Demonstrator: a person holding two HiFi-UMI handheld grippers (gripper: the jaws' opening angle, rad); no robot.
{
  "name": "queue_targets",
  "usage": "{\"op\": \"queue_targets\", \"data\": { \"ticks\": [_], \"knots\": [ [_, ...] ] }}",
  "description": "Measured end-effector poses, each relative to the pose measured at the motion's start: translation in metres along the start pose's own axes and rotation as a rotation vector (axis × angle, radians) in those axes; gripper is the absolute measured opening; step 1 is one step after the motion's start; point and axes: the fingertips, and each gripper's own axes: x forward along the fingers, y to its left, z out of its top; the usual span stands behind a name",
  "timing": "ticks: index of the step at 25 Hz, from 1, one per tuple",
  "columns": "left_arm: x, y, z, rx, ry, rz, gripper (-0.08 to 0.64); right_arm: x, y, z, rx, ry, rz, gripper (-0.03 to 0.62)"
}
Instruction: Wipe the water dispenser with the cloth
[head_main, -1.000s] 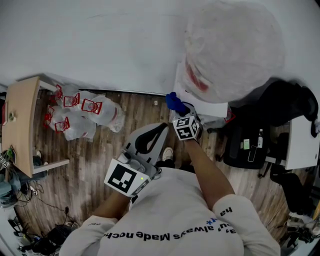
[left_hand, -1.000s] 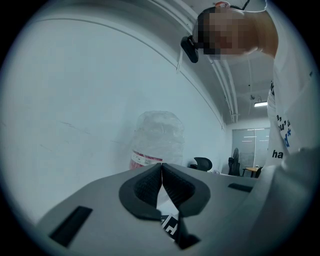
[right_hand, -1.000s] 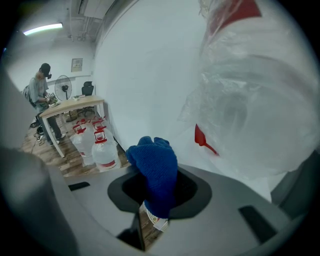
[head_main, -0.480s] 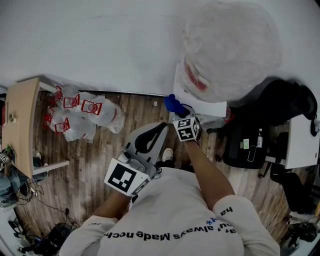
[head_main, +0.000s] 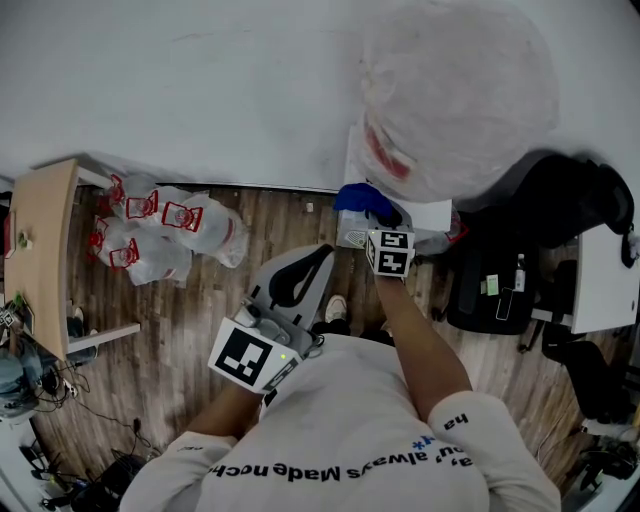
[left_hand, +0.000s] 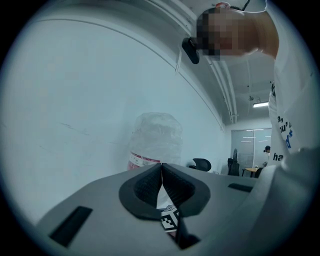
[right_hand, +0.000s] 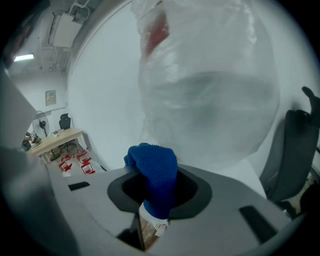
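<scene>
The water dispenser (head_main: 395, 212) is a white cabinet against the wall, topped by a large bottle wrapped in clear plastic (head_main: 455, 95) (right_hand: 210, 80) (left_hand: 155, 142). A blue cloth (head_main: 362, 199) (right_hand: 154, 175) is pinched in my right gripper (head_main: 378, 222) (right_hand: 152, 197), which is shut on it and holds it against the dispenser's front top, just under the bottle. My left gripper (head_main: 300, 275) (left_hand: 161, 172) hangs shut and empty in front of the person's chest, away from the dispenser.
White plastic bags with red print (head_main: 160, 230) lie on the wooden floor by the wall at left. A wooden table (head_main: 40, 250) stands further left. A black office chair (head_main: 560, 230) and a white desk edge (head_main: 605, 285) stand right of the dispenser.
My right gripper has moved to the right along the dispenser's front with the blue cloth in it. The left gripper has stayed where it was.
</scene>
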Motion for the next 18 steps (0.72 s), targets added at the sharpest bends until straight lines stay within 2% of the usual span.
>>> {"op": "queue_targets", "data": {
  "ticks": [7, 13, 18],
  "knots": [
    [0.002, -0.004, -0.001, 0.003, 0.002, -0.008, 0.020, 0.007, -0.040, -0.020, 0.087, 0.062, -0.063, 0.101],
    [0.006, -0.003, -0.001, 0.001, 0.010, -0.008, 0.020, 0.020, -0.049, -0.032, 0.026, 0.132, -0.058, 0.103],
    [0.005, -0.005, -0.001, 0.004, 0.008, -0.005, 0.020, 0.020, -0.048, -0.032, -0.040, 0.139, -0.048, 0.103]
  ]
}}
